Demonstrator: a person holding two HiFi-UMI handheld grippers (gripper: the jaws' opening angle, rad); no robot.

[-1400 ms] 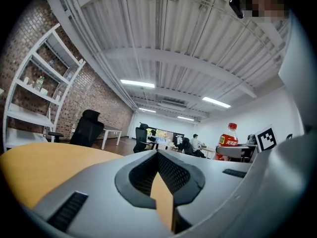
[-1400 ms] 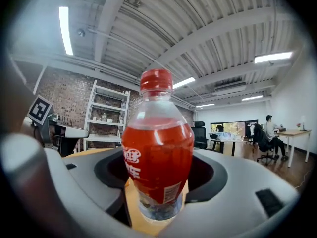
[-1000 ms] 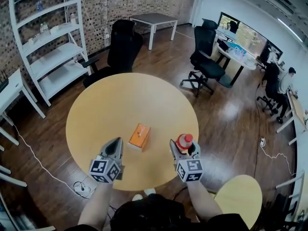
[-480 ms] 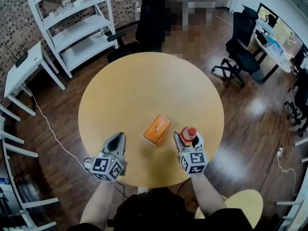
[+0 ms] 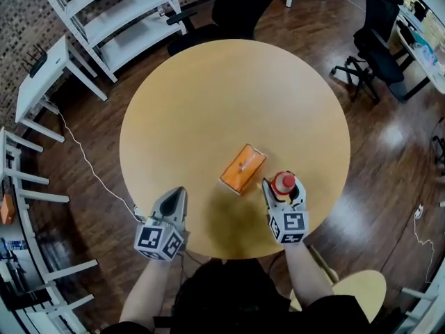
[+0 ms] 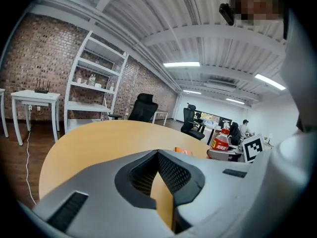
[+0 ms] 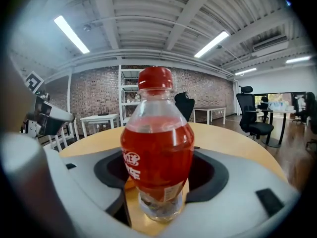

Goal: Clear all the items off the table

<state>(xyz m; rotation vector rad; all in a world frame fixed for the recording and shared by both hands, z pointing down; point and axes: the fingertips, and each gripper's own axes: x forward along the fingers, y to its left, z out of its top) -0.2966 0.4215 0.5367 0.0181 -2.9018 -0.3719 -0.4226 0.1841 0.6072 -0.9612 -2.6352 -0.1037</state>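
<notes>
A red drink bottle (image 5: 284,182) with a red cap stands on the round wooden table (image 5: 229,89) near its front right edge. My right gripper (image 5: 283,188) is shut on it, and in the right gripper view the dark pads sit against both sides of the bottle (image 7: 156,148). An orange box (image 5: 243,168) lies flat just left of the bottle. My left gripper (image 5: 172,202) is shut and empty over the table's front left edge, apart from the box. In the left gripper view the box (image 6: 183,151) and bottle (image 6: 221,141) show at the right.
White shelving (image 5: 118,12) and a small white table (image 5: 49,75) stand beyond the table at the left. Black office chairs (image 5: 379,40) are at the back and right. A cable (image 5: 83,158) runs across the dark wood floor, and a wooden stool seat (image 5: 348,294) sits at the lower right.
The head view has tipped downward, so the table fills more of the frame. Both grippers, the bottle and the box keep their places on the table.
</notes>
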